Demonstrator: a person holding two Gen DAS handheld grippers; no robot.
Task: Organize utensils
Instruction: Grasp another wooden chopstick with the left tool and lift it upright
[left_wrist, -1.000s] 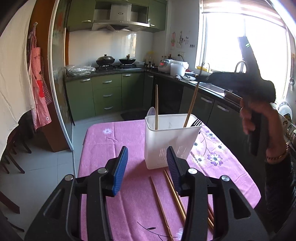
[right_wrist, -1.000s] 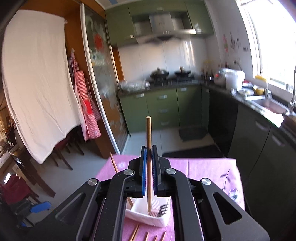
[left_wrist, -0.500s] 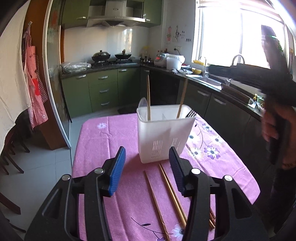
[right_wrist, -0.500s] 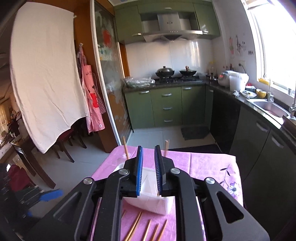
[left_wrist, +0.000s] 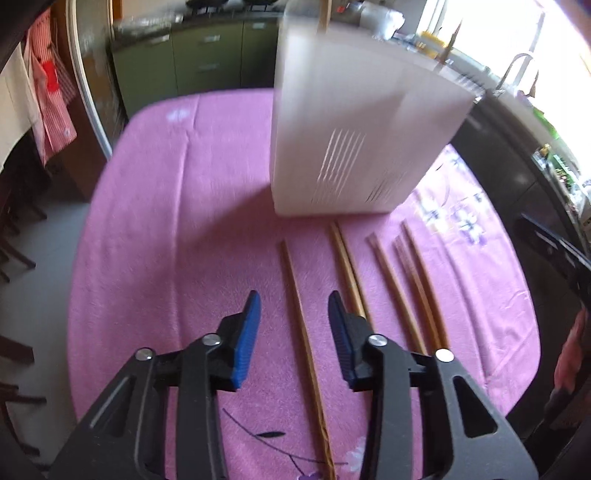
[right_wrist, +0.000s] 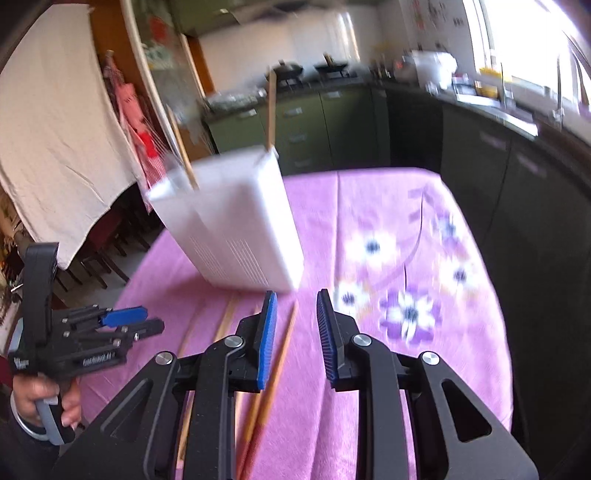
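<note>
A: L gripper (left_wrist: 291, 317), closing, nothing pinched – the leftmost long wooden chopstick (left_wrist: 300, 325) lies on pink table (left_wrist: 166, 221) betw. jaws, axis toward white slotted plastic utensil holder (left_wrist: 354, 129).

B: R gripper (right_wrist: 295, 325), opening, empty, straddles the rightmost chopstick (right_wrist: 284, 343).

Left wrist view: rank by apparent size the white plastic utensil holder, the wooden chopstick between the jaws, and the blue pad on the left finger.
1. White plastic utensil holder, largest by far.
2. Wooden chopstick between the jaws, long but thin.
3. Blue pad, smallest, though nearness to the camera enlarges it.
</note>
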